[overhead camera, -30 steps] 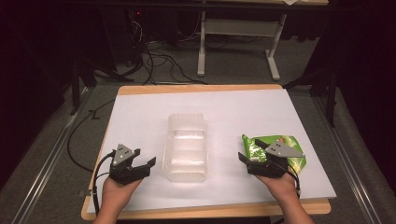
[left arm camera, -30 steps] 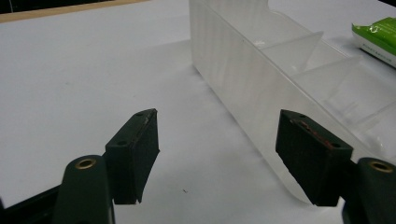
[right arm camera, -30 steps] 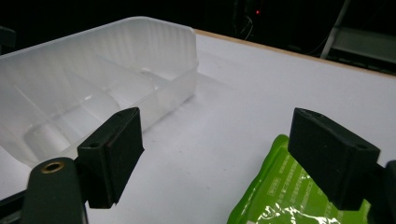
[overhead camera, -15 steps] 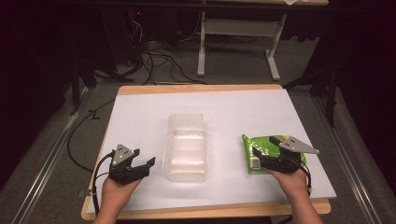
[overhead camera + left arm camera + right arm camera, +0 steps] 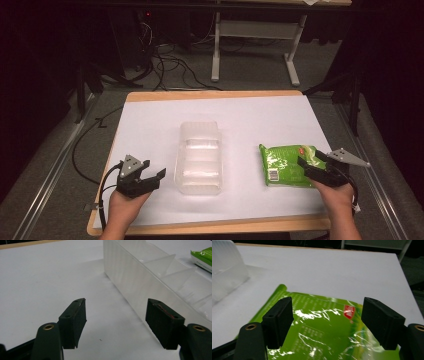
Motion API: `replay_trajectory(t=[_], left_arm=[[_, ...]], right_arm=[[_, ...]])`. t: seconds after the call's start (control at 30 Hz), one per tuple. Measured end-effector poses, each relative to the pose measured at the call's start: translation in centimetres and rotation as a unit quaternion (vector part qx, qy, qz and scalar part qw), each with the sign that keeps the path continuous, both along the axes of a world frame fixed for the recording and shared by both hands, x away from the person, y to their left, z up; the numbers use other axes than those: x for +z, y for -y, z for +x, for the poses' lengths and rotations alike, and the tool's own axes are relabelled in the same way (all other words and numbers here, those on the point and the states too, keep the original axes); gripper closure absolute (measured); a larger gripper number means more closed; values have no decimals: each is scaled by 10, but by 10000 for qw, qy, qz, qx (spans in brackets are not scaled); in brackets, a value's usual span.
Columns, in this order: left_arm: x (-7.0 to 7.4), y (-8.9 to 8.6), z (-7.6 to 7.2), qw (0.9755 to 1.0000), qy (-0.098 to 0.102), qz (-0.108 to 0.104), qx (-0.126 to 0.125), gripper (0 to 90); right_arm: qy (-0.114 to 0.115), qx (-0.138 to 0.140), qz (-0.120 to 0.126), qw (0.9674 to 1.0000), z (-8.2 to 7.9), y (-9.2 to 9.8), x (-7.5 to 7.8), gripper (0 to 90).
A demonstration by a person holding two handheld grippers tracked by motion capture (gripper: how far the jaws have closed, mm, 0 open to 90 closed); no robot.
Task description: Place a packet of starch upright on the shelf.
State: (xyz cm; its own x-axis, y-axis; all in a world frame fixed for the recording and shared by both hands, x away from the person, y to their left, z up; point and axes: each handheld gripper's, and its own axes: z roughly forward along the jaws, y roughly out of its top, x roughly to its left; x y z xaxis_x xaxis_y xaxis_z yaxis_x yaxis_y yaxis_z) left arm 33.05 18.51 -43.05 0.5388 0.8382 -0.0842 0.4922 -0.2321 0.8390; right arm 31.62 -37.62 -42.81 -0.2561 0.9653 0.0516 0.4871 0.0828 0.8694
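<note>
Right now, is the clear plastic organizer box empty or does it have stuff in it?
Empty: the clear organizer box stands open-topped, and its divided compartments show bare plastic. The green packet lies outside it.

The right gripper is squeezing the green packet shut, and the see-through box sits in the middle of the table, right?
Not quite. The right gripper is open over the green packet, as the right gripper view shows. The see-through box does sit mid-table.

A tray [image 5: 198,157] sits mid-table [image 5: 150,120] — a packet [image 5: 286,165] lies well to its right, a gripper [image 5: 145,176] just to its left.
</note>
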Motion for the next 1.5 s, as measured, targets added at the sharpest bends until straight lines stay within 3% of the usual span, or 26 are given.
replay_trajectory(t=[0.27, 0.43, 0.47, 0.5, 0.7, 0.83, 0.9, 1.03, 1.2, 1.3, 1.4, 1.5], left_arm=[[-1, 0, -1, 10000, -43, -22, 10, 345], [-1, 0, -1, 10000, -41, -34, 18, 347], [-1, 0, -1, 10000, -41, -34, 18, 347], [-1, 0, -1, 10000, -44, -34, 18, 347], [0, -1, -1, 9999, -50, -76, 52, 348], [-1, -1, -1, 9999, -63, -76, 54, 348], [-1, -1, -2, 9999, -64, -83, 54, 348], [-1, 0, -2, 9999, -74, -77, 57, 349], [-1, 0, -2, 9999, -77, -81, 59, 349], [-2, 1, -1, 9999, -92, -67, 50, 349], [-1, 1, -2, 9999, -80, -49, 43, 350], [-1, 1, -1, 9999, -80, -49, 38, 351]], right_arm=[[-391, -573, -108, 9975, -4, 23, -12, 261], [-775, -1009, 132, 9918, -7, 41, -26, 244], [-775, -1009, 132, 9918, -7, 41, -26, 244], [-924, -1032, 254, 9900, -6, 46, -32, 241], [-1295, -1030, 323, 9857, -3, 46, -42, 237], [-1327, -1100, 390, 9843, -3, 47, -44, 248], [-1279, -989, 616, 9849, -4, 48, -45, 336], [-1278, -832, 990, 9833, -4, 48, -45, 419], [-1129, -654, 1213, 9840, -5, 50, -43, 538], [-1101, -514, 1196, 9854, -4, 46, -42, 546], [-1279, -453, 1063, 9850, -1, 41, -44, 566], [-1401, -461, 959, 9844, 1, 39, -46, 661]])
